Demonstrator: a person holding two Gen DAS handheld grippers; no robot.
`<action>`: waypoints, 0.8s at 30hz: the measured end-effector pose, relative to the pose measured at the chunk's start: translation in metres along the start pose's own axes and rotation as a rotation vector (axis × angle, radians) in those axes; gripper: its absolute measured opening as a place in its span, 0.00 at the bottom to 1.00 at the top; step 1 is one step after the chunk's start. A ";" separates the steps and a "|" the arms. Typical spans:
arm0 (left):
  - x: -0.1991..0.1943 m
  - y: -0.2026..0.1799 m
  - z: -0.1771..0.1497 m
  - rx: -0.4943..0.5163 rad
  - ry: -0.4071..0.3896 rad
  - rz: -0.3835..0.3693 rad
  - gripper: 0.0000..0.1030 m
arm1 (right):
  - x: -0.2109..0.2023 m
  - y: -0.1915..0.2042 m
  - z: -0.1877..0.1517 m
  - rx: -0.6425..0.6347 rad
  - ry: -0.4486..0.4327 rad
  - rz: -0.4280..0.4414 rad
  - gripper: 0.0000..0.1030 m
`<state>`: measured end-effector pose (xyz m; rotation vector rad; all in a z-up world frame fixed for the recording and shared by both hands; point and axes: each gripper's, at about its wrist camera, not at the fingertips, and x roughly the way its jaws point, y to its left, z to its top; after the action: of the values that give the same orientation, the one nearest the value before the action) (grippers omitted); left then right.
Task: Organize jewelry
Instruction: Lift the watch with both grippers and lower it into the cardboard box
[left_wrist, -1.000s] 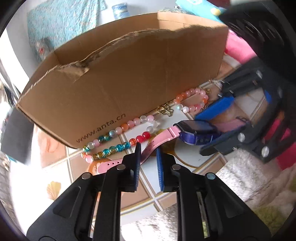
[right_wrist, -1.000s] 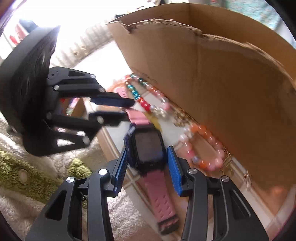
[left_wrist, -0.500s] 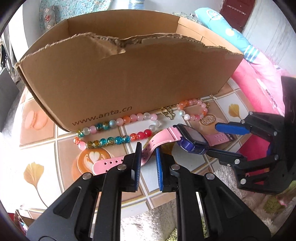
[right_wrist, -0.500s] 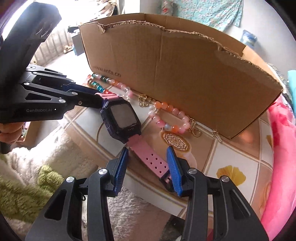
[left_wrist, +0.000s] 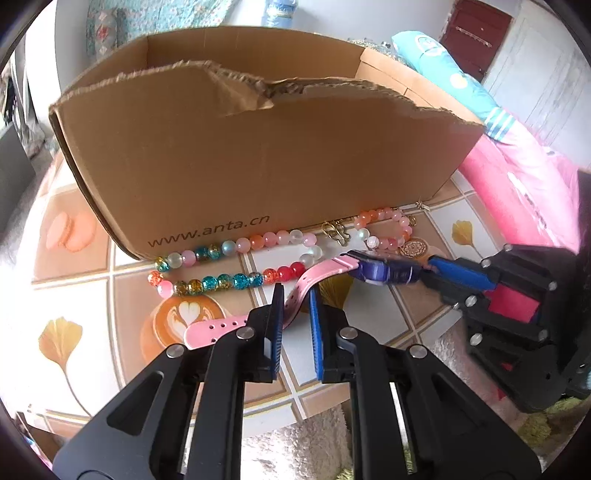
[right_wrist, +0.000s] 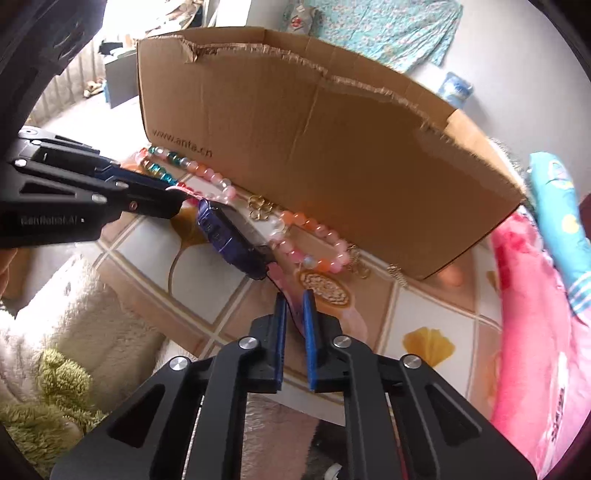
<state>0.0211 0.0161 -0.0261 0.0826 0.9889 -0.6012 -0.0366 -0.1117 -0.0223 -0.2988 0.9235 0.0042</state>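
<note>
The left gripper (left_wrist: 294, 295) is clamped on the pink perforated rubber strap of a smartwatch (left_wrist: 382, 271), its ribbed blue pads (left_wrist: 277, 332) nearly together. The right gripper (right_wrist: 291, 306) pinches the opposite strap, lifting the glossy purple watch body above the patterned tablecloth (left_wrist: 92, 288). Just behind lies a looped strand of round glass beads (left_wrist: 236, 258), teal, pink and orange, beside small gold clasps (left_wrist: 335, 232), all along the base of a torn corrugated cardboard box (left_wrist: 258, 158).
</note>
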 end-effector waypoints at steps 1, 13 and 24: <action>-0.002 -0.002 -0.001 0.009 -0.005 -0.002 0.08 | -0.002 0.002 0.002 0.004 -0.003 -0.013 0.05; -0.101 -0.026 0.013 0.111 -0.229 -0.016 0.02 | -0.092 0.009 0.031 0.007 -0.195 -0.137 0.04; -0.109 -0.001 0.140 0.090 -0.221 0.025 0.02 | -0.066 -0.077 0.151 0.021 -0.202 0.095 0.04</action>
<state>0.0834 0.0167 0.1403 0.1057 0.7458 -0.6178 0.0522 -0.1390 0.1340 -0.2296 0.7358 0.1105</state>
